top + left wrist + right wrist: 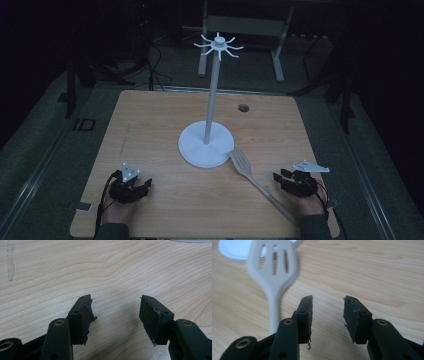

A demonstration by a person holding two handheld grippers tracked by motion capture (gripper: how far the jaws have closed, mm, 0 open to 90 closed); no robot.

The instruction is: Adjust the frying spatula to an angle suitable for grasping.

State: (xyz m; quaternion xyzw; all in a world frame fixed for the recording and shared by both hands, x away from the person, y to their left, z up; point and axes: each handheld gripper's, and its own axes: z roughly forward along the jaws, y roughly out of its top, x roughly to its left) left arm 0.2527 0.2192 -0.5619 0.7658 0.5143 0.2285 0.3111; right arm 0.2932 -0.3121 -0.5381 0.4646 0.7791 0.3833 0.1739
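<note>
The slotted spatula (pixel 243 166) lies diagonally — head toward the stand base (pixel 195 145) — beside the right hand-held gripper (pixel 278 176), gaping, empty.

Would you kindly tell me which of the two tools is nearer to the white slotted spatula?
The right tool: the spatula lies just beside it, its handle running toward that hand, while the left tool rests across the table.

A white hook stand (pixel 206 145) stands upright in the middle of the wooden tabletop (pixel 150 120). Behind it, a small round hole (pixel 243 107) is near the far edge.
</note>
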